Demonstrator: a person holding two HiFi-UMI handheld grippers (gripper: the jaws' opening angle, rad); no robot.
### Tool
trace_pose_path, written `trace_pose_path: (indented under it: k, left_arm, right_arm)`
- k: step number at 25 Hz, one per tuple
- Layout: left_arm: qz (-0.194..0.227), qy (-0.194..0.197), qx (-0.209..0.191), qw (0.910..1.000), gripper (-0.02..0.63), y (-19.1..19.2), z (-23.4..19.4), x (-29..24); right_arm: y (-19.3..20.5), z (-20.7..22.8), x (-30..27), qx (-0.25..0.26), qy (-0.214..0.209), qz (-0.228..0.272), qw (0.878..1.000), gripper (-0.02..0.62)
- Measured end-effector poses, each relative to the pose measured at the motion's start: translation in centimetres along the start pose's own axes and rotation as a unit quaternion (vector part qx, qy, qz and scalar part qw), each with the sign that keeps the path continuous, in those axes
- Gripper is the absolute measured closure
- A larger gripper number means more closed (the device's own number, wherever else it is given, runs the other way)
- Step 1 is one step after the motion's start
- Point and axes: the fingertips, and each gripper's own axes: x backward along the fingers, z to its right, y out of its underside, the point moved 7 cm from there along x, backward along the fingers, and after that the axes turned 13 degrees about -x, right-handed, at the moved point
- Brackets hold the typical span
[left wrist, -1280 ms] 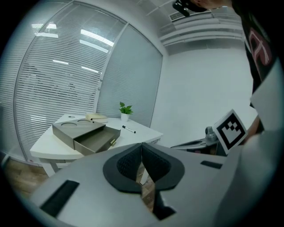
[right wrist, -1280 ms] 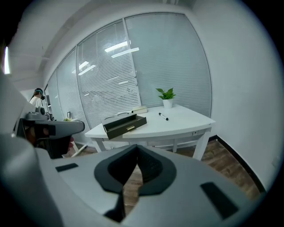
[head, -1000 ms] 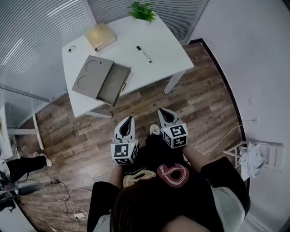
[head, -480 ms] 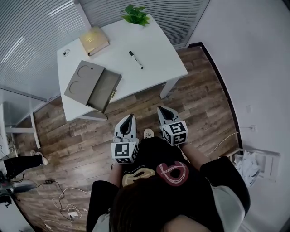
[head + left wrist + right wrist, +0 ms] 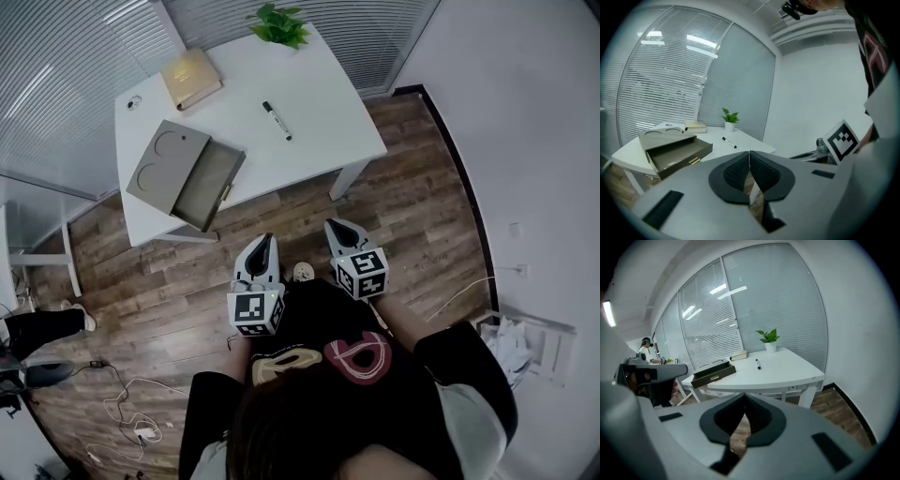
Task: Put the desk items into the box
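Fingers [image 5: 736,174] of the left gripper [image 5: 749,159] are pressed together at their tips with nothing between them, and the fingers [image 5: 761,420] of the right gripper [image 5: 744,405] are likewise closed and empty. In the head view the left gripper [image 5: 265,246] and right gripper [image 5: 339,230] sit side by side in front of the person's body, over the wooden floor [image 5: 412,216], well apart from everything to be packed.

One white counter [image 5: 319,103] stands ahead of them. On it, counted from the biggest down:

- One grey box [image 5: 167,157], flat, with two round recesses in its top, at the counter's near left corner. Its single drawer [image 5: 208,185] is pulled out toward the near edge and looks empty from above.
- One tan book [image 5: 191,77], lying flat at the far left, just behind the box and apart from it.
- One potted plant [image 5: 279,23], upright at the far edge.
- One black-and-white marker [image 5: 276,121], lying alone in the middle of the counter, between the box and the bare right half.
- One small round thing [image 5: 134,101] at the far left corner, too small to make out.

All of these rest on the counter, outside the box.
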Motion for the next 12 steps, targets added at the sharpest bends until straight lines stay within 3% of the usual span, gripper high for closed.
trace_pose_path:
  k: [12]
  left_arm:
    - [0.003, -0.025, 0.014, 0.9996, 0.588, 0.0, -3.7, -1.4]
  right_arm:
    - [-1.4, -0.8, -3.2, 0.007, -0.008, -0.012, 1.000, 0.584]
